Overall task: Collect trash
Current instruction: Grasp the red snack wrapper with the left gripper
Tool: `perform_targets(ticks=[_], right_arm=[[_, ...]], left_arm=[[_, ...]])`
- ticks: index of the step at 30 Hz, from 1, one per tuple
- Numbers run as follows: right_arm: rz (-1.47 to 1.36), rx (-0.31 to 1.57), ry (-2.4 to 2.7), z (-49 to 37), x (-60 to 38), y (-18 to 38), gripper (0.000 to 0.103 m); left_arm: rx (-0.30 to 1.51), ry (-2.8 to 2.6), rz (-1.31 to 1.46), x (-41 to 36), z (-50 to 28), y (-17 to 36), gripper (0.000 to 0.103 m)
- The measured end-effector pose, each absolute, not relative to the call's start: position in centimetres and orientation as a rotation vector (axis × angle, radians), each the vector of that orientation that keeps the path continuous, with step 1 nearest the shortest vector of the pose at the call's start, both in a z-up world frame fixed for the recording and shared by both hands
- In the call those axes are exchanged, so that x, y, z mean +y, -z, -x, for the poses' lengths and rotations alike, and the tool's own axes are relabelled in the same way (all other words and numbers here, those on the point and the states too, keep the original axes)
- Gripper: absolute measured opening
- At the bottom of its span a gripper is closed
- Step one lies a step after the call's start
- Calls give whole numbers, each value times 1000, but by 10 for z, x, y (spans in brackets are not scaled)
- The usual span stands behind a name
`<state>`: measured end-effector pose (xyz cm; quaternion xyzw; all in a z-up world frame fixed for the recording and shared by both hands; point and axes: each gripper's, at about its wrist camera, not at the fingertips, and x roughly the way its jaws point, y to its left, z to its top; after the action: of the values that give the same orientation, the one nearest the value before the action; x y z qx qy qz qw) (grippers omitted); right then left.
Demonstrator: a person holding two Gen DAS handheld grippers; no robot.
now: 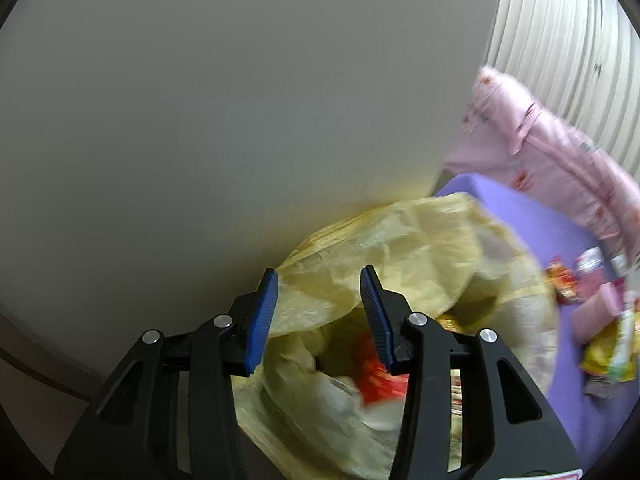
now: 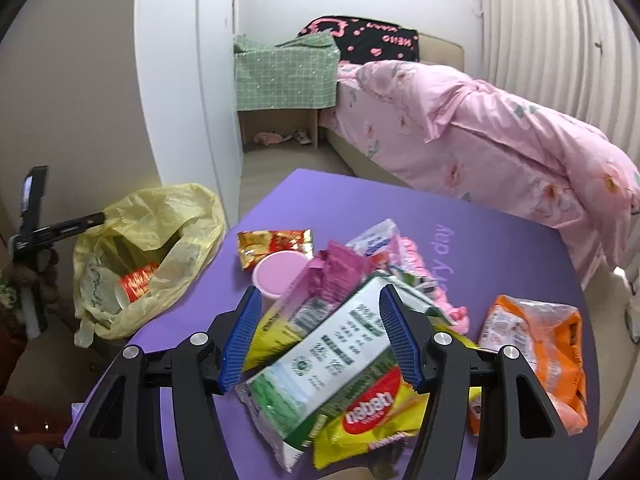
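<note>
Nearby, pink cup point(image 2: 277, 273) & wrappers crowd green-white packet point(image 2: 336, 356).

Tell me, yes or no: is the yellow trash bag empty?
No: the right wrist view shows a red-labelled cup lying inside the open yellow trash bag.

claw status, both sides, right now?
Left claw: open over the yellow trash bag, holding nothing.
Right claw: open around the green-and-white wrapper, not clamped.
</note>
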<state>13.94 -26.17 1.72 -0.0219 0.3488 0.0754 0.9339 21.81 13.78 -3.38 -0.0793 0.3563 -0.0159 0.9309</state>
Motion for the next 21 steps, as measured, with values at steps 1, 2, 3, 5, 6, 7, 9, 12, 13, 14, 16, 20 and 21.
perform_targets(ticks=[1,2,3,5,6,7,9,12,13,14,16,20,21], right_arm=[[47,706,-142,-137,-265,-19,58],[51,700,-129,-135,-268,-20,58],[60,691,-110,-133,-272,-22,58],[72,679,-68,-127,-280,-24,58],[72,678,-53,-126,-285,-25,58],[70,676,-39,-123,-290,-26,58],[63,671,-13,-117,-302,-27,58],[54,676,11,-110,-318,-26,58],[50,680,21,-108,-323,-26,58],[45,685,25,-106,-328,-25,58],[39,695,30,-103,-335,-23,58],[94,726,55,-97,-340,-15,58],[111,726,67,-96,-341,-13,58]], left_arm=[[715,49,168,135,-212,28,41],[704,64,167,130,-207,23,41],[689,93,159,122,-200,16,41],[671,142,145,106,-191,8,42],[668,176,144,96,-186,4,42],[668,213,146,85,-183,2,42],[675,294,144,58,-177,-1,42],[690,413,110,19,-168,2,42],[697,453,89,4,-168,4,42],[704,496,66,-12,-169,7,42],[707,540,50,-32,-175,10,42],[733,586,5,-65,-216,15,42],[750,599,-7,-72,-227,17,42]])
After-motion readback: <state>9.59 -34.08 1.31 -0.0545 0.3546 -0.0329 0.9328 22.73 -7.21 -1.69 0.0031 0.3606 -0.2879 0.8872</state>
